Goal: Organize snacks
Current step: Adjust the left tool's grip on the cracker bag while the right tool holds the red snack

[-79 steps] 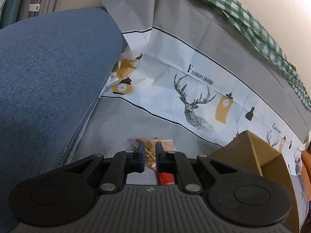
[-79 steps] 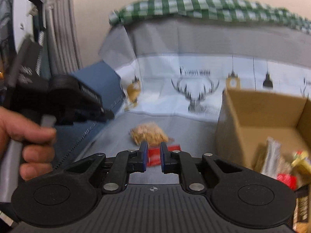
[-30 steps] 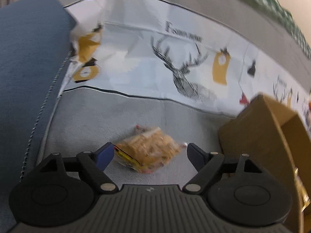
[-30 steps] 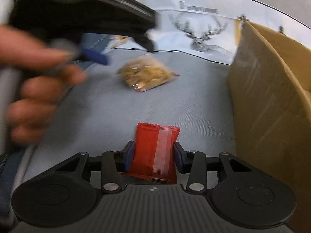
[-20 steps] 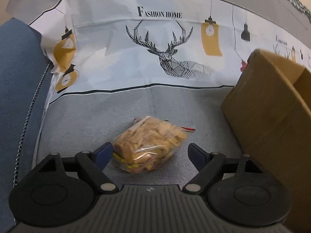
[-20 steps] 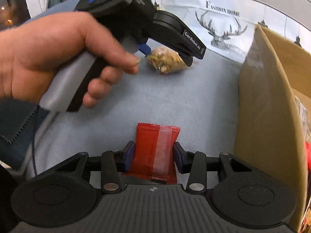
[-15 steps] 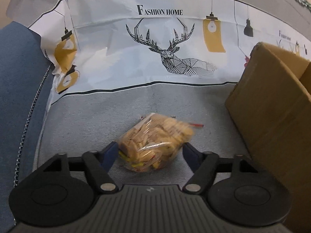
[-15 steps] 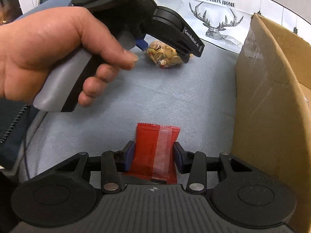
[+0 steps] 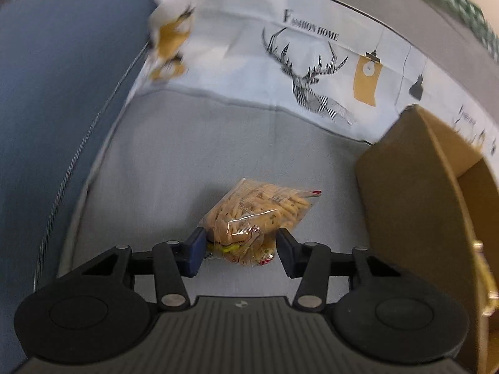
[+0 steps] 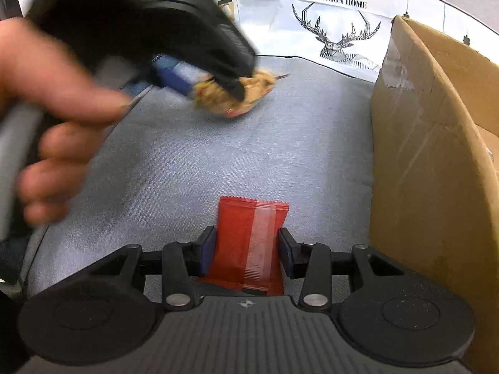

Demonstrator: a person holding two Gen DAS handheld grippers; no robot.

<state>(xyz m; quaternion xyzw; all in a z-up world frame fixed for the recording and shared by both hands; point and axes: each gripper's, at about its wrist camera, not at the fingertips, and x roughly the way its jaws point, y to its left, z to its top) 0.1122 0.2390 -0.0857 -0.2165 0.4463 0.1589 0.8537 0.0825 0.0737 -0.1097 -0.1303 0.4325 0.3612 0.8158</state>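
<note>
Our left gripper [image 9: 240,251] is clamped on the clear bag of biscuit sticks [image 9: 259,218], whose free end sticks out toward 1 o'clock over the grey cushion [image 9: 193,162]. Our right gripper [image 10: 246,251] pinches the red snack packet [image 10: 246,243] between its pads. The cardboard box [image 10: 436,162] stands at 3 o'clock beside it.

1. Open grey cushion [image 10: 280,155] from 10 to 12 o'clock ahead of right gripper [image 10: 246,249], bare up to the blurred left gripper [image 10: 218,84].
2. Blocked at 2 to 4 o'clock by the cardboard box [image 10: 421,171] wall, close beside.
3. Walled at 9 o'clock of left gripper [image 9: 240,249] by blue armrest [image 9: 62,109].
</note>
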